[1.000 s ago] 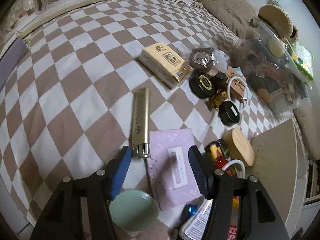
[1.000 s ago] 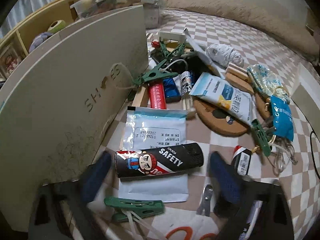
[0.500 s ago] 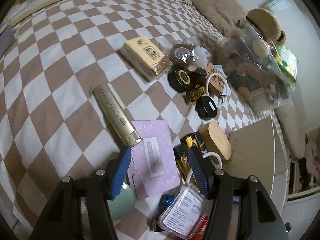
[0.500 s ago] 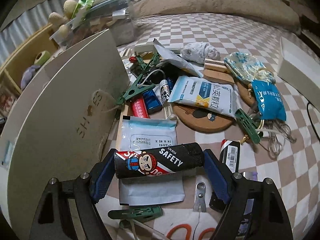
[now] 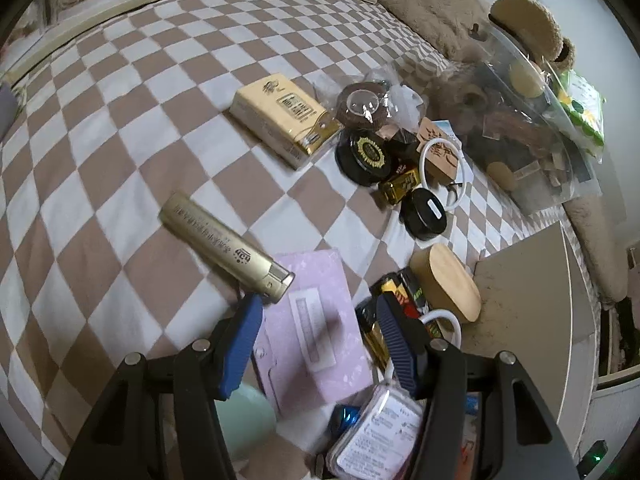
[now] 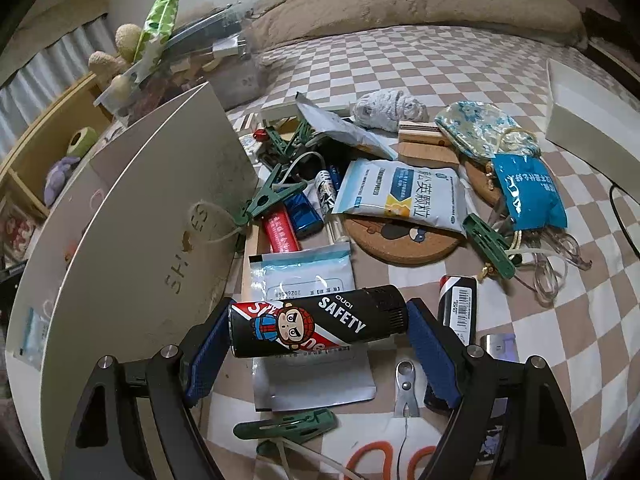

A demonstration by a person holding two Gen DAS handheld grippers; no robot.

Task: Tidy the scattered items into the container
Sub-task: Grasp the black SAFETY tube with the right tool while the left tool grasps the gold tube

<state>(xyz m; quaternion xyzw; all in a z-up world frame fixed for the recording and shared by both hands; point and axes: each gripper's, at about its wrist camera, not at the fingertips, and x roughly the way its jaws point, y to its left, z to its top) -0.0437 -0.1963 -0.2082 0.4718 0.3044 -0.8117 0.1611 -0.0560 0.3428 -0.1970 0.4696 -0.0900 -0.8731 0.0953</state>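
Right gripper [image 6: 318, 346]: blue-padded fingers [image 6: 430, 354] clamp both ends of a black cylindrical lighter printed "SAFETY" with a cartoon figure [image 6: 316, 326], held crosswise above a white-and-blue sachet [image 6: 302, 270] on the brown-and-white checked bedcover [image 6: 400, 64], just beside the beige "SHOES" box lid [image 6: 132, 216]. Left gripper [image 5: 318, 340]: fingers narrowly parted, empty, above a lilac card packet [image 5: 316, 332]; a gold tube [image 5: 226, 250] lies just beyond it.
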